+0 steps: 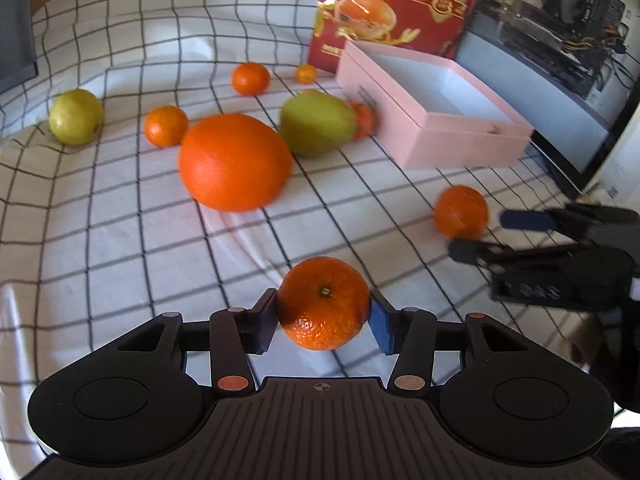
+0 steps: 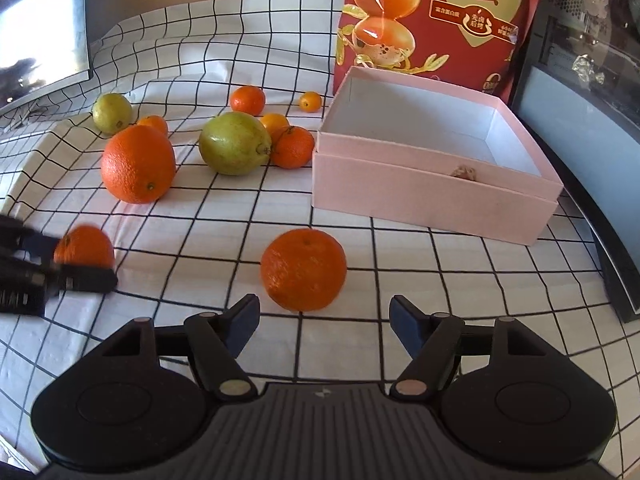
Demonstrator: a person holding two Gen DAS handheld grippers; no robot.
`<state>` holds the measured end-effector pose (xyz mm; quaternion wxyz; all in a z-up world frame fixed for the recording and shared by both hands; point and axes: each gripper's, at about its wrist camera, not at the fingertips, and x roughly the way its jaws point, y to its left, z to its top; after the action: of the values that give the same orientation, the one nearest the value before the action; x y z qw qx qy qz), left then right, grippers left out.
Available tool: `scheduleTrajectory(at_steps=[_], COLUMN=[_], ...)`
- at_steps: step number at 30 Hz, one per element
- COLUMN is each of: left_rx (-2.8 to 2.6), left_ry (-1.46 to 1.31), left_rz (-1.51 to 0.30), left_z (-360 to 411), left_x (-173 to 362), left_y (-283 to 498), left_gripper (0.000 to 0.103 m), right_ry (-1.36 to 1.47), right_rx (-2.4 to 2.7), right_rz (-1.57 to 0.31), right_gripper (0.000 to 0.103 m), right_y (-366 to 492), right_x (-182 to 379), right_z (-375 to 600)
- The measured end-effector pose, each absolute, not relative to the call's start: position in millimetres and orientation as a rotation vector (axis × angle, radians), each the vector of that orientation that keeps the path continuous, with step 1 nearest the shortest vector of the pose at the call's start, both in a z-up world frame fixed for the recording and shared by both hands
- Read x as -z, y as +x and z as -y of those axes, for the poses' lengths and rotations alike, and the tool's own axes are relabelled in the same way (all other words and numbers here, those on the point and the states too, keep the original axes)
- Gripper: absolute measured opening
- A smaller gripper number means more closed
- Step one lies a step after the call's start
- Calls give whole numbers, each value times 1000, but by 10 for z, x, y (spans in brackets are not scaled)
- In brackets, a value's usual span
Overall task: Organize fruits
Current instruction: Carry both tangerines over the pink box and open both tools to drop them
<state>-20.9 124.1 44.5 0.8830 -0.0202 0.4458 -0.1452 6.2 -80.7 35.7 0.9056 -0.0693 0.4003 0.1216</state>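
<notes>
The left gripper (image 1: pixel 323 322) pinches a tangerine (image 1: pixel 323 303) at lower centre, above open cloth (image 1: pixel 120 240). The right gripper (image 2: pixel 323 322), jaws spread, faces a second tangerine (image 2: pixel 303 269) just ahead on bare cloth. The pink box (image 2: pixel 432 188) lies upper right, its near wall facing both. An orange (image 2: pixel 138 164), guava (image 2: pixel 235 143) and smaller fruit crowd upper left.

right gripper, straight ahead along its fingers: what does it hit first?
Most likely the tangerine on the checked cloth, just beyond the open right gripper and roughly centred between its fingers. The pink box lies farther back and to the right, though fisheye depth is uncertain.
</notes>
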Motion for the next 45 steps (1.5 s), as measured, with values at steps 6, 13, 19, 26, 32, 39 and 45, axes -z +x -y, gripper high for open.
scheduleTrajectory(at_steps=[6, 13, 19, 26, 32, 39, 45], left_rx=[329, 336, 350, 384, 465, 542, 545], left_ry=[-21, -17, 16, 28, -44, -56, 15], left_rz=[-929, -936, -940, -935, -849, -705, -778], left_z=[-1130, -1115, -1040, -909, -814, -411, 209], left_x=[-438, -441, -455, -477, -780, -1460, -1454], left_y=[-319, -346, -329, -243, 170, 1230, 2163], left_gripper=[53, 53, 53, 53, 53, 53, 53], right_ry=[-134, -110, -135, -140, -109, -181, -168], right_rx=[-261, -261, -273, -320, -283, -192, -160], right_rz=[-814, -840, -843, -858, -780, -629, -674], right_gripper=[72, 72, 63, 48, 47, 47, 47], right_y=[134, 262, 345, 325, 314, 810, 1339], right_x=[-383, -341, -306, -349, -704, -1375, -1369], right_z=[758, 759, 717, 735, 1003, 1419, 1694])
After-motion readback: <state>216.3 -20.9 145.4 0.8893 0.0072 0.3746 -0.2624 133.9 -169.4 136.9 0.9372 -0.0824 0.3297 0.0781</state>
